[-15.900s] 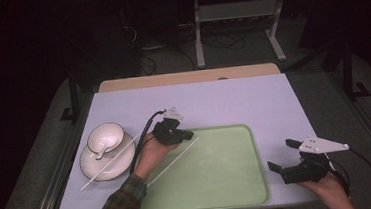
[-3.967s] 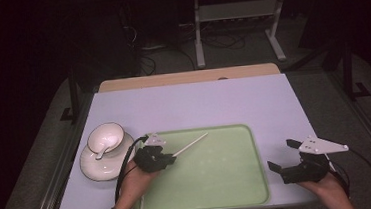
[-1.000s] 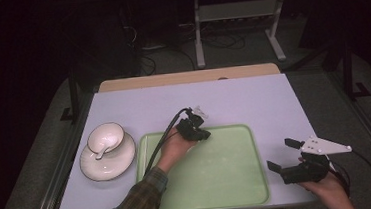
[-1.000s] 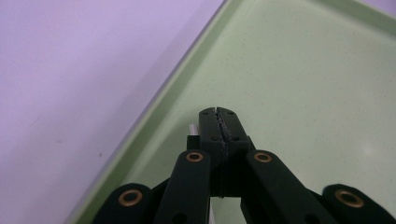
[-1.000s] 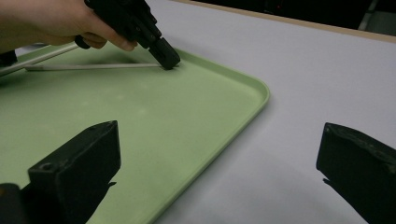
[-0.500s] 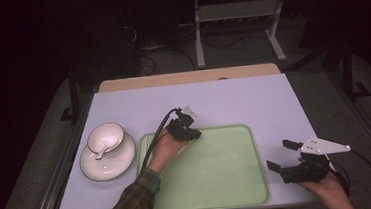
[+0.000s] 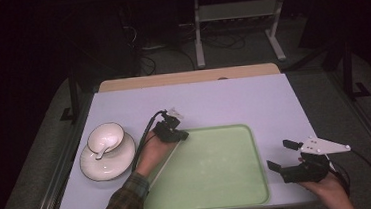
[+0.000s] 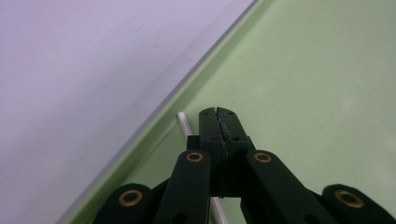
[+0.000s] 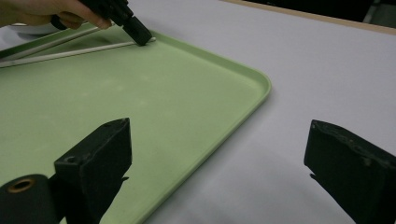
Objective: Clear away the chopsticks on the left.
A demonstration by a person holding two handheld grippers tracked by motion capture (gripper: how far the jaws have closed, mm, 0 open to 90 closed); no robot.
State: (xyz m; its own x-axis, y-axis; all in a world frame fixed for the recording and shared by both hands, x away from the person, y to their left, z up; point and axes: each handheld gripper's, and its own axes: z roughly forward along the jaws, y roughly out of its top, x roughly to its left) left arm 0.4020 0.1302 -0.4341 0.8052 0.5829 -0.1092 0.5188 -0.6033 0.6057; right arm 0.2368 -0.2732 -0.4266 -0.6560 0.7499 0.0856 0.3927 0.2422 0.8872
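Left tool (image 7: pixel 182 134) at the far-left corner of the green tray (image 7: pixel 230 191), with its jaws fully closed (in the left gripper view the two black tips meet along a thin seam). A white chopstick (image 8: pixel 185 124) lies flat on the tray floor just beside the closed tips, on their left in that view, and passes beneath the tool's body; whether the tips touch it cannot be told, and nothing is clamped between them. Its long axis runs parallel to the tray's raised left rim, close against it, with the visible blunt end pointing toward the tray's far edge. The right gripper view shows the same arrangement from across the tray: a pale chopstick (image 9: pixel 70 52) stretches from the left tool's tip (image 9: pixel 140 36) back toward the near-left, almost level with the tray floor, and a second pale line runs alongside it nearer the rim (whether this is a second stick or the rim's highlight cannot be told).

Right tool (image 7: pixel 284 156) held over the worktop (image 7: pixel 223 101) just off the tray's near-right corner, jaws spread wide and empty.

On the worktop left of the tray stands a white plate (image 7: pixel 103 167) bearing a white bowl (image 7: pixel 105 138), well apart from the chopstick.
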